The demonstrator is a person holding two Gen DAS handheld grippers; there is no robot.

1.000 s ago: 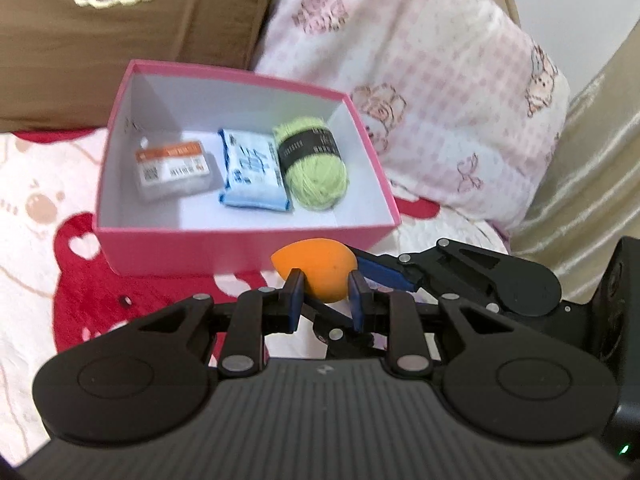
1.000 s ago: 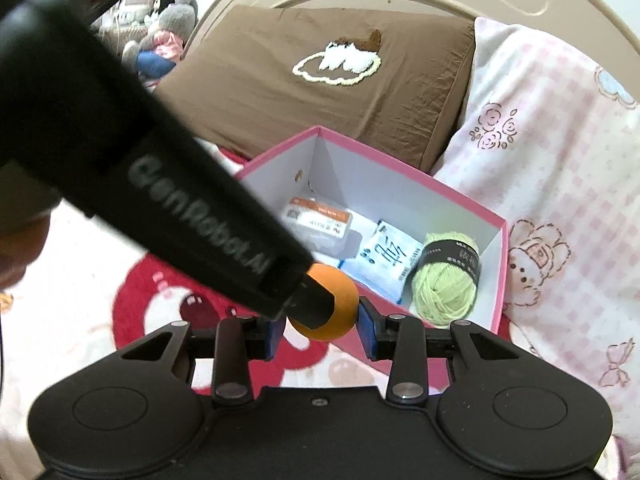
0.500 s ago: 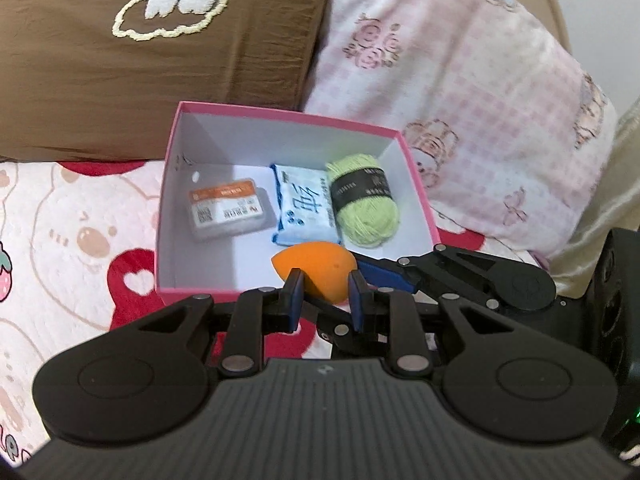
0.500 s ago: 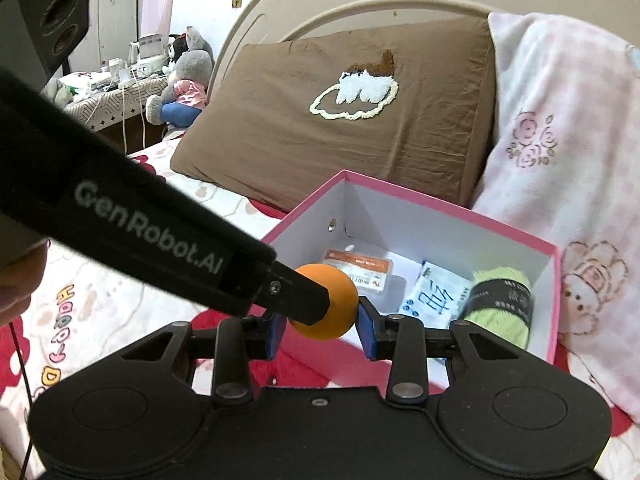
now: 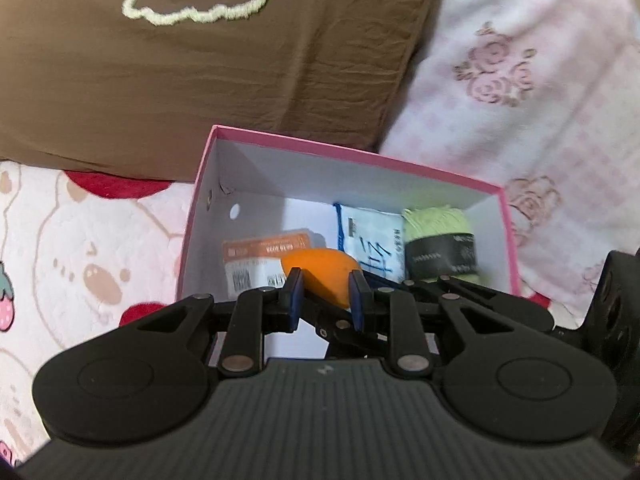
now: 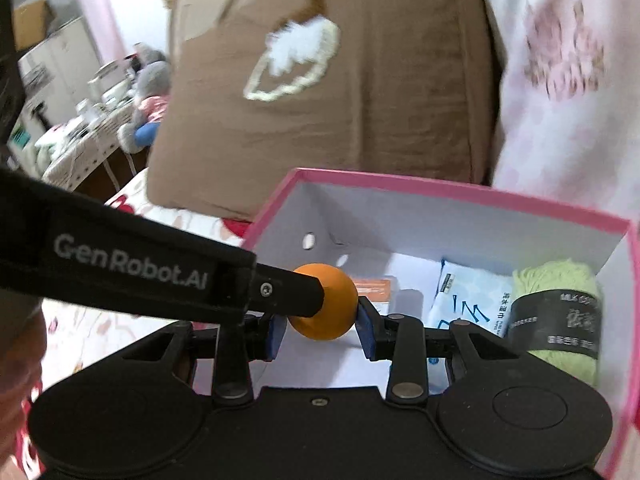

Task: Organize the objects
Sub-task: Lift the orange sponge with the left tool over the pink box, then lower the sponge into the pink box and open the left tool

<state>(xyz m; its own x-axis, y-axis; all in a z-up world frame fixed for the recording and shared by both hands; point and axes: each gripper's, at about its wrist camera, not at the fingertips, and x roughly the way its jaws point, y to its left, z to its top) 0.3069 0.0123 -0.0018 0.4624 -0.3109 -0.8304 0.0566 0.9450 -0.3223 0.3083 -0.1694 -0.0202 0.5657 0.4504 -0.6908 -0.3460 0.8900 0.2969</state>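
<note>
Orange sponge [image 5: 325,276] clamped by both grippers (left [image 5: 326,298], right [image 6: 322,326]) over pink box [image 5: 356,151] crowded with yarn [image 5: 438,236].

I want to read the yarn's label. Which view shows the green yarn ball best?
The right wrist view: the green yarn ball sits close, with its black band and white print facing the camera. The left wrist view shows it smaller in the pink box, its lower edge hidden behind the tool's linkage.

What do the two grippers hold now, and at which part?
Both hold one orange sponge. The left gripper clamps its narrow end; the right gripper pinches the round end's sides.
</note>
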